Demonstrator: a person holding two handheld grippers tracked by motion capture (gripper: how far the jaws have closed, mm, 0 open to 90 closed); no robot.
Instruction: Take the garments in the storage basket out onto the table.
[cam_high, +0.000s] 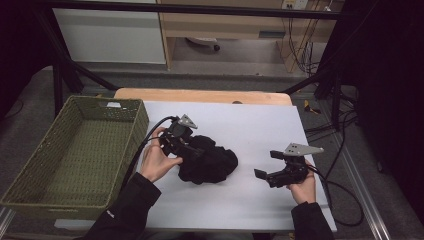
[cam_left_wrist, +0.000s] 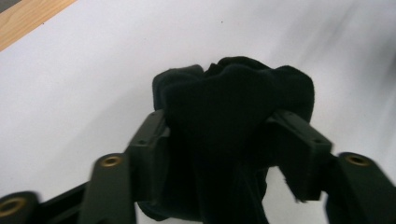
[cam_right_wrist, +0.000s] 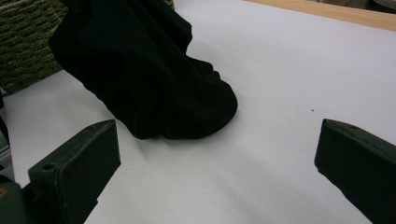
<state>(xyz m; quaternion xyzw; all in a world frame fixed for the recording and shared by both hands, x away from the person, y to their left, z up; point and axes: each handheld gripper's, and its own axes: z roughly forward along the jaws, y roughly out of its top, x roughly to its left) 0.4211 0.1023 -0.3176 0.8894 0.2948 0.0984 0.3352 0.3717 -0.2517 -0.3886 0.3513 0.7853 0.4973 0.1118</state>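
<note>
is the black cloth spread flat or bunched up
Bunched up: the black cloth sits as a crumpled heap on the white table, with folds gathered between the jaws of the left gripper.

We see a table (cam_high: 260, 130) with a white top and a strip of bare wood along its far edge. A crumpled black cloth (cam_high: 212, 162) lies on the white surface near the middle. At the left edge sits a green woven basket (cam_high: 75, 150); it seems to overhang the side, though we cannot tell for sure.
</note>
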